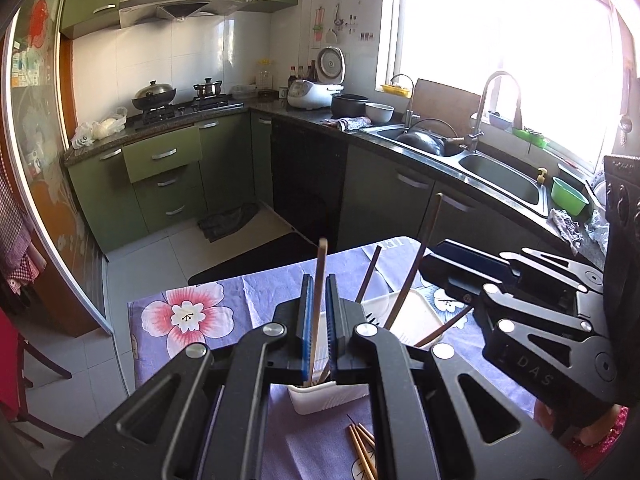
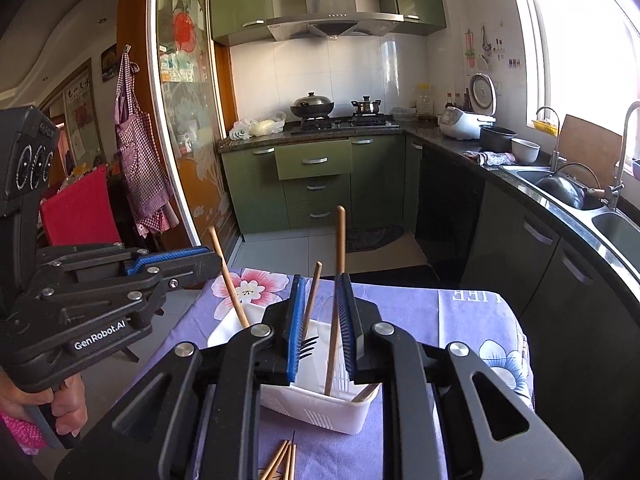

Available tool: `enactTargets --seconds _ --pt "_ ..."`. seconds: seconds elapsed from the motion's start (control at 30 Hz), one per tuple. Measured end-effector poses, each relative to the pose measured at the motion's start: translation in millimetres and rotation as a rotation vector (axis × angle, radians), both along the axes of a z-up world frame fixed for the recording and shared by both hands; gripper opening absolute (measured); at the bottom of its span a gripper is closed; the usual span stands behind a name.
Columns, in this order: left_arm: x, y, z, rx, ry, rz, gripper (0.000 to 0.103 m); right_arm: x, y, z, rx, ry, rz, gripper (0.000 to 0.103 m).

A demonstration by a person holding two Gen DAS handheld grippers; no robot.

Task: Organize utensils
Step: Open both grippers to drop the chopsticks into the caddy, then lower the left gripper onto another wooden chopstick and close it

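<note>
Though light and stiff, probably slick along the smooth shafts and apt to roll or pivot in a loose pinch: loose chopsticks point(image 2: 282, 460), lower centre of the right wrist view, fanned out on the purple tablecloth point(image 2: 400, 308). Best taken across the shaft near mid-length, one at a time.

Just above them, a white basket point(image 2: 316, 404), upright on the cloth with its slotted wall toward the lens. Leaning inside: a black fork point(image 2: 310, 346), a thick wooden handle point(image 2: 339, 248) and several thin sticks. Thin plastic by the look, so liable to slide or tip if nudged.

Centre of the left wrist view: left gripper point(image 1: 320, 284), closed on one pale chopstick point(image 1: 321, 264), upper end standing clear above the pads, lower end reaching down into the basket.

Centre of the right wrist view: right gripper point(image 2: 321, 280), jaws slightly parted, with a thin stick point(image 2: 314, 288) and the thick handle between them, neither visibly pressed. Judged to be holding nothing.

Farther off, right edge: sink point(image 2: 516, 169) with a pan lying in it, no part of the sorting.
</note>
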State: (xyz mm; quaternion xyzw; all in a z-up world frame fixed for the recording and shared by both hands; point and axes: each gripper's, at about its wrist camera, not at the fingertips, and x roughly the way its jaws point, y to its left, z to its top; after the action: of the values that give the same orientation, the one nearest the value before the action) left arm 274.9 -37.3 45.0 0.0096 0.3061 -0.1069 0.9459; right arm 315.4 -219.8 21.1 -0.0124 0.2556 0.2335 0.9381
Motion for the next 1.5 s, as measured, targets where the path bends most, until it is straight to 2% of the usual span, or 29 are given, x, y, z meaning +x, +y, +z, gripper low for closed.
enactTargets --seconds 0.1,0.17,0.23,0.3,0.37,0.47,0.53,0.67,0.73,0.8,0.93,1.0,1.5 --pt "-18 1 11 -0.004 -0.029 0.001 0.006 -27 -10 17 0.026 -0.052 0.002 0.017" --pt "-34 1 19 -0.011 -0.047 -0.001 0.011 -50 -20 27 0.037 -0.090 0.002 0.020" --pt "-54 -1 23 -0.022 -0.056 0.002 0.031 -77 -32 31 0.046 -0.118 -0.002 0.024" --pt "-74 -2 18 -0.033 -0.044 0.005 0.037 -103 -42 26 0.042 -0.122 -0.010 0.032" --pt "-90 -5 3 -0.047 0.002 0.003 0.037 -128 -56 13 0.041 -0.111 -0.029 0.032" --pt "-105 -7 -36 -0.087 0.120 0.013 0.037 -159 -73 -20 0.030 -0.061 -0.070 0.032" --pt "-109 -10 -66 -0.112 0.203 0.022 0.043 -173 -84 -46 0.029 -0.006 -0.089 0.032" --pt "-106 -18 -121 -0.139 0.357 0.040 0.043 -189 -107 -89 0.050 0.108 -0.115 0.032" --pt "-101 -23 -141 -0.110 0.395 0.053 0.043 -192 -120 -105 0.065 0.147 -0.127 0.032" --pt "-94 -27 -155 -0.086 0.424 0.071 0.042 -197 -130 -116 0.087 0.170 -0.142 0.032" --pt "-75 -30 -180 -0.067 0.497 0.104 0.033 -196 -143 -122 0.108 0.188 -0.148 0.032" --pt "-70 -33 -188 -0.057 0.521 0.110 0.033 -197 -149 -123 0.115 0.188 -0.154 0.036" --pt "-51 -48 -202 0.037 0.548 0.124 0.032 -185 -162 -124 0.158 0.223 -0.166 0.036"
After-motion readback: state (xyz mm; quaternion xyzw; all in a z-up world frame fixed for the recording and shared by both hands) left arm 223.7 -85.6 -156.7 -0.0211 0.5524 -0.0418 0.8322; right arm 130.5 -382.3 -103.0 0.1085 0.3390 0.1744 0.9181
